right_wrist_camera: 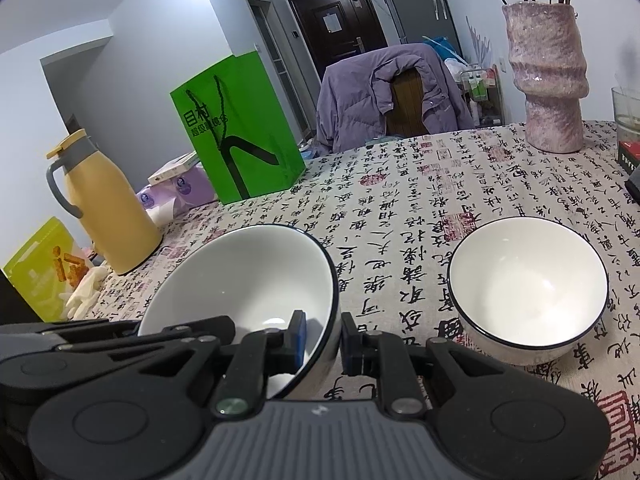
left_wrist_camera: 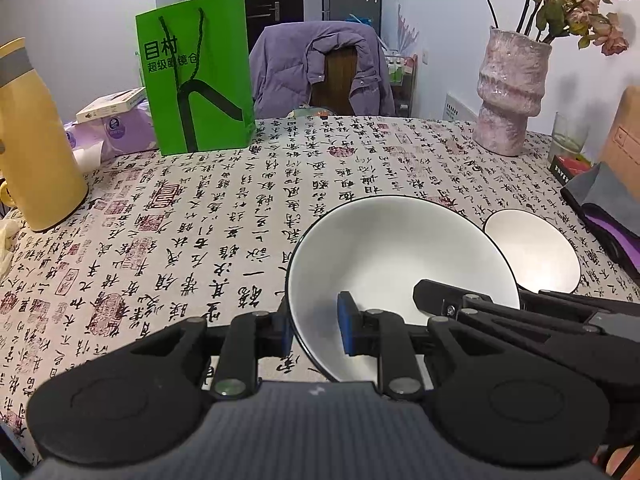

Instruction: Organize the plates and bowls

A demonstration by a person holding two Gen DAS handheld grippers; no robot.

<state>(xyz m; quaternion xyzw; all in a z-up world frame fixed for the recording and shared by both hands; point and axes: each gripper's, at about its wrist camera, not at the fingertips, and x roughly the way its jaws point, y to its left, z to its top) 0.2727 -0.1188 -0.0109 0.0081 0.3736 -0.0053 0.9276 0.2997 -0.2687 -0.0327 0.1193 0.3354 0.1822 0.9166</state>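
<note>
A large white bowl [left_wrist_camera: 392,248] with a thin black rim is held tilted above the table. My left gripper [left_wrist_camera: 316,330] is shut on its left rim, one blue pad inside and one outside. My right gripper [right_wrist_camera: 322,340] is shut on the same bowl [right_wrist_camera: 248,276] at its right rim, and it also shows in the left wrist view [left_wrist_camera: 460,304]. A second white bowl [right_wrist_camera: 528,280] with a black rim stands upright on the tablecloth to the right; it also shows in the left wrist view [left_wrist_camera: 532,252].
The table has a calligraphy-print cloth [left_wrist_camera: 224,208]. A yellow thermos [right_wrist_camera: 108,208] and snack packet [right_wrist_camera: 40,268] stand at the left, a green paper bag [left_wrist_camera: 196,76] and tissue packs [left_wrist_camera: 116,128] behind. A pink vase [right_wrist_camera: 548,80], glass [right_wrist_camera: 626,112] and boxes stand at the right. A chair with a purple jacket [left_wrist_camera: 320,68] is beyond.
</note>
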